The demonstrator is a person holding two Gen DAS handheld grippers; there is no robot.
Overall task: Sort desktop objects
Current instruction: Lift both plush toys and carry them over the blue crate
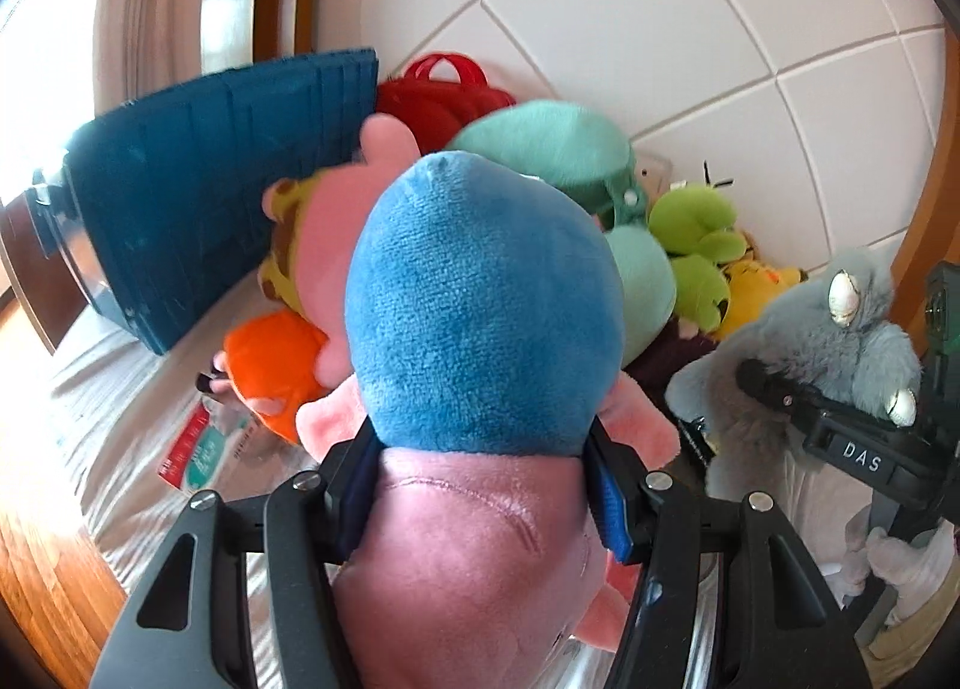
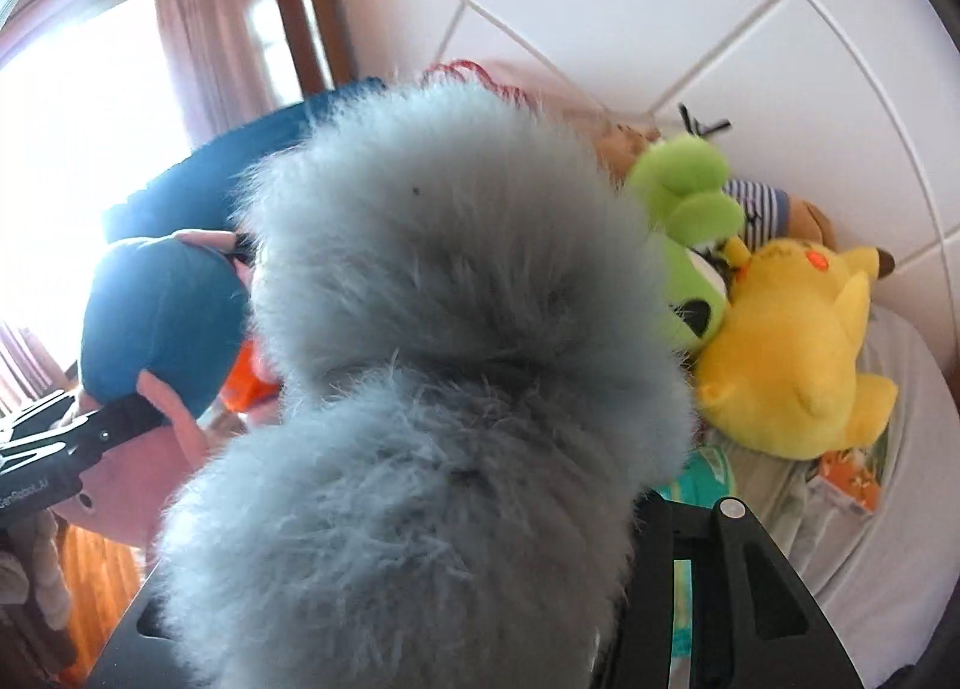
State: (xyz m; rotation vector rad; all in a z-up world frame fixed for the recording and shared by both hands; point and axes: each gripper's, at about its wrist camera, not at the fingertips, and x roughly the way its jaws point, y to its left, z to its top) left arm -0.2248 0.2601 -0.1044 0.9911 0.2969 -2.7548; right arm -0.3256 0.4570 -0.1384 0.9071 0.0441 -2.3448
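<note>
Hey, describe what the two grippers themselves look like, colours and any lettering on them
Both are matte black. The left gripper has cut-out angular arms, silver screws and blue ribbed pads on its fingers. The right gripper bears white letters "DAS".

White-sheeted bed carries everything: blue crate tipped at far left, a red-and-white packet flat on the near sheet, orange plush beside it, yellow plush at far right by the wall.

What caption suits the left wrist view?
Left gripper fingers clamp a pink-and-blue plush toy above a pile of stuffed animals.
</note>
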